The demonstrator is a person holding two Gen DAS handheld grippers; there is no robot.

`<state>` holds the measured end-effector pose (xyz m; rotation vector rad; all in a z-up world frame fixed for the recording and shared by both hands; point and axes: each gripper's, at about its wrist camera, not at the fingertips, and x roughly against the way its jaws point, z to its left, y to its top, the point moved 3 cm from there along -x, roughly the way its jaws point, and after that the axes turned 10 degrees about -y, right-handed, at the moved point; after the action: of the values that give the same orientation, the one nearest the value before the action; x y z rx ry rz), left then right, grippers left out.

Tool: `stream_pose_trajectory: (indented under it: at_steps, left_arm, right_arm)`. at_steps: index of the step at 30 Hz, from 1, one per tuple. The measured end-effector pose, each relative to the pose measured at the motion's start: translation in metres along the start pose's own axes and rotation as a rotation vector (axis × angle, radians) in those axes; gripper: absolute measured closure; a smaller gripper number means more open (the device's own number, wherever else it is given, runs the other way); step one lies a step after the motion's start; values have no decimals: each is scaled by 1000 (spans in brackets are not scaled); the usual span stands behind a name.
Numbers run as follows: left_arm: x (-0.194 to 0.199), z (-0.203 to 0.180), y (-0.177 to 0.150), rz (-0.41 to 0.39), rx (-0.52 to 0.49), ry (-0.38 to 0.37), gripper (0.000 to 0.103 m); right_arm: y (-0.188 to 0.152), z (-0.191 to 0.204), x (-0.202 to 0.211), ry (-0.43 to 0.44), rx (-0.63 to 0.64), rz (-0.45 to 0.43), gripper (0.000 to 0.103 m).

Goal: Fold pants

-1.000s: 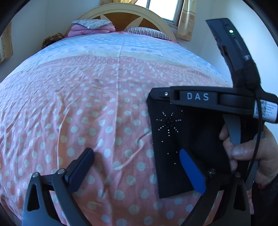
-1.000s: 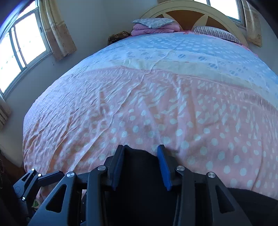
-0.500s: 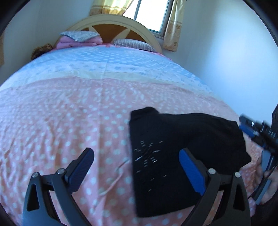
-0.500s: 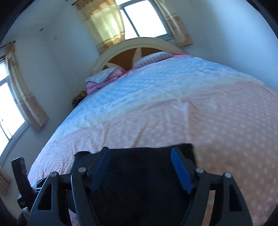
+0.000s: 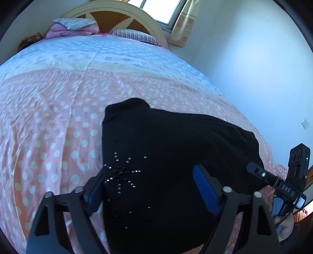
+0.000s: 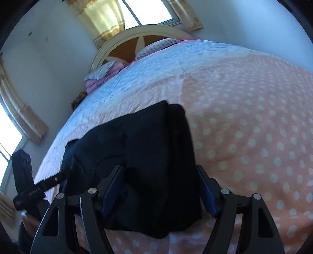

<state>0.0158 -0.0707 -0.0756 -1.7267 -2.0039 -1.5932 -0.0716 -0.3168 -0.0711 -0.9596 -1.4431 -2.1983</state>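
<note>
The black pants [image 5: 166, 166] lie folded in a thick bundle on the pink, white-dotted bedspread [image 5: 49, 127], near the foot of the bed, with a starburst of small studs showing on the top layer. A second ago the right gripper [image 6: 160, 187] was closed to a narrow gap on the dark cloth and held it up in front of the left camera; now its blue-padded fingers [image 6: 112, 187] stand wide apart on either side of the bundle, holding nothing. The left gripper [image 5: 150, 191] has closed in over the pants since half a second ago: its jaws are still spread, but less widely, one pad at the bundle's left edge and the other above the cloth, gripping nothing. At the far end, pillows [image 5: 74, 23] rest against the arched headboard [image 5: 125, 15], under a curtained window [image 6: 137, 11].
</note>
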Motion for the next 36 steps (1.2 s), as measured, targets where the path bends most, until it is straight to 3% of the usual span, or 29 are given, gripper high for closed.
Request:
stream_pose_trajectory:
  at_steps: [1, 2, 3, 4, 8, 10, 13, 18, 22, 28, 30, 31, 33, 35, 36]
  left_arm:
    - [0, 1, 1, -3, 3, -6, 33]
    - [0, 3, 2, -4, 11, -19, 45]
    - [3, 5, 3, -9, 25, -33, 50]
    - [5, 6, 5, -13, 34, -43, 59]
    - [16, 1, 15, -17, 4, -37, 77]
    - [27, 3, 25, -40, 3, -35, 83]
    - [51, 15, 43, -101, 3, 3, 84]
    - [111, 60, 77, -223, -6, 185, 84]
    - [148, 114, 92, -281, 9, 374, 84]
    - [149, 216, 90, -234, 113, 568, 84]
    - [140, 245, 81, -193, 150, 581, 80]
    - [137, 254, 77, -182, 163, 586, 68]
    - [140, 264, 64, -192, 188, 609, 47]
    - [147, 268, 59, -214, 223, 654, 15]
    - [152, 267, 56, -226, 247, 676, 11]
  right_arm:
    - [-3, 9, -2, -49, 59, 1, 33]
    - [-5, 13, -3, -82, 93, 2, 45]
    - [-6, 16, -2, -82, 106, 3, 60]
    - [-5, 18, -2, -53, 88, 13, 65]
    - [2, 35, 14, -69, 125, -25, 71]
    - [12, 57, 29, -6, 146, -61, 71]
    - [31, 98, 43, 58, 212, -114, 71]
    - [59, 176, 30, 236, 269, -140, 71]
    - [72, 255, -25, 370, 301, -103, 71]
    - [49, 349, -138, 397, 377, 43, 70]
    - [36, 363, -172, 345, 391, 104, 64]
    - [32, 365, -186, 304, 386, 135, 60]
    - [36, 360, -197, 330, 306, 200, 50]
    - [44, 342, -196, 361, 209, 228, 45]
    - [48, 334, -194, 358, 178, 235, 43]
